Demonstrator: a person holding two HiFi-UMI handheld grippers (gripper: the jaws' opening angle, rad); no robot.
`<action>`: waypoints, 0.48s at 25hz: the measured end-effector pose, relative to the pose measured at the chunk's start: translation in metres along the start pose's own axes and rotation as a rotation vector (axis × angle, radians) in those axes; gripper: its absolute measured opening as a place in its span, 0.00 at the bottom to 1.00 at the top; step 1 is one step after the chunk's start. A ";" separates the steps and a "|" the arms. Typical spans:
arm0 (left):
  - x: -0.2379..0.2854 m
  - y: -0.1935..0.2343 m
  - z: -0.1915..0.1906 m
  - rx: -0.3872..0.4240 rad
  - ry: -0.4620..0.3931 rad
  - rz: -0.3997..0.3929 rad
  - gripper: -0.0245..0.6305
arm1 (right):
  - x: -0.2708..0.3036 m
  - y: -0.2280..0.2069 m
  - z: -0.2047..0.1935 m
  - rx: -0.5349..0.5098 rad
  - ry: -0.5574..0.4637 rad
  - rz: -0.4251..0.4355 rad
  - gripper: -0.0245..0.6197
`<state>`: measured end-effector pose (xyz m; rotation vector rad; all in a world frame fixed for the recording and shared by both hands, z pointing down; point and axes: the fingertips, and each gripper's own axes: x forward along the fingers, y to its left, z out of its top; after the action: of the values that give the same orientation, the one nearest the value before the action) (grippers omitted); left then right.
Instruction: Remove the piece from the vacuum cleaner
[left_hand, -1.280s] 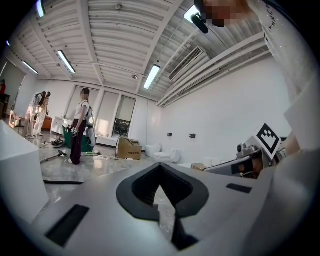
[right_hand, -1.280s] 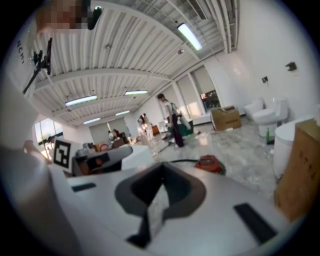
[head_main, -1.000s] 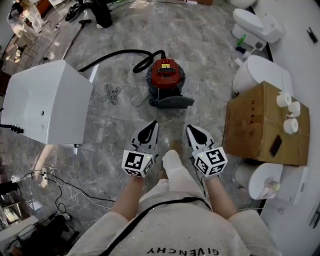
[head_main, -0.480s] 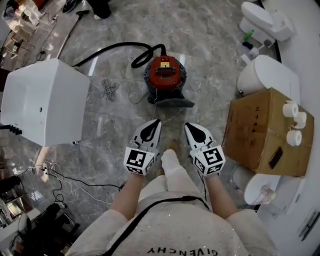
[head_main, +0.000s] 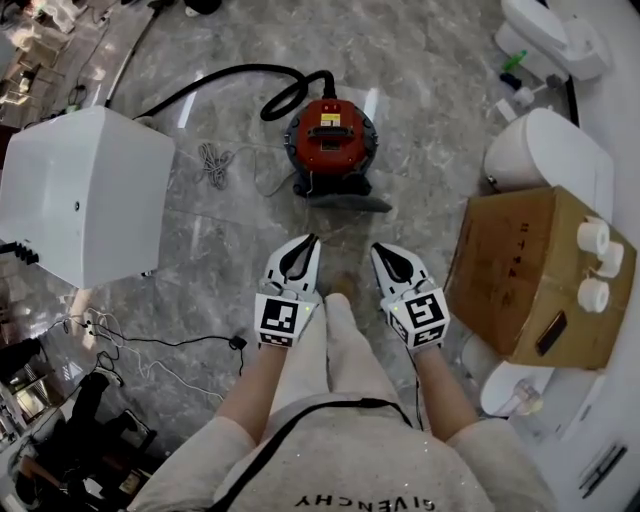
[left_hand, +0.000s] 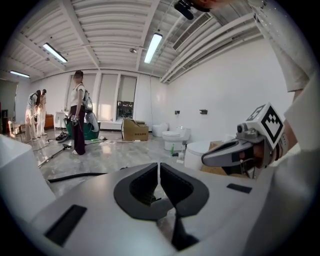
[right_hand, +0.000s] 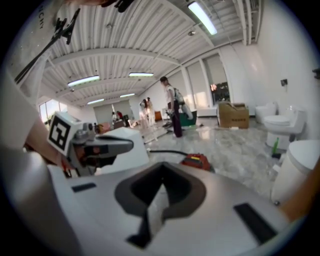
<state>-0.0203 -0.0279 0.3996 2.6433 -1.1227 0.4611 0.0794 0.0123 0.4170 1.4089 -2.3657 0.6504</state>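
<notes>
**Both grippers closed and empty, vacuum cleaner out ahead on the floor**

I'm standing over the marble floor (head_main: 430, 90), looking straight down. My left gripper (head_main: 308, 241) is pressed closed, its two dark pads meeting with nothing between them. My right gripper (head_main: 378, 249) is the same: jaws together, holding nothing. The two hang side by side, near me, pointing away.

Farther out, well apart from both tips, sits the red vacuum cleaner (head_main: 331, 145). Its black hose (head_main: 230, 75) curls off from its far side towards the left. A dark grey piece (head_main: 345, 201) lies along its near edge; from up here I can't quite tell whether it is clipped on or just resting against the body. A pale cord (head_main: 215, 165) lies loose on the floor just left of the machine.

On my left stands a big white box (head_main: 85, 190). On my right there's a cardboard box (head_main: 520, 270) with three white rolls (head_main: 592, 236) on top, and a white toilet (head_main: 545, 155) just beyond it.
</notes>
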 end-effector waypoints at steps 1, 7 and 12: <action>0.003 0.000 -0.005 0.018 0.018 0.001 0.07 | 0.003 -0.002 -0.003 -0.004 0.009 0.003 0.05; 0.034 0.000 -0.032 0.060 0.088 -0.059 0.07 | 0.029 -0.014 -0.026 -0.001 0.084 0.024 0.05; 0.076 0.000 -0.060 0.108 0.149 -0.144 0.07 | 0.055 -0.029 -0.045 -0.018 0.168 0.020 0.05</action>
<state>0.0180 -0.0584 0.4835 2.7054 -0.8793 0.6943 0.0805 -0.0168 0.4885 1.2723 -2.2510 0.7216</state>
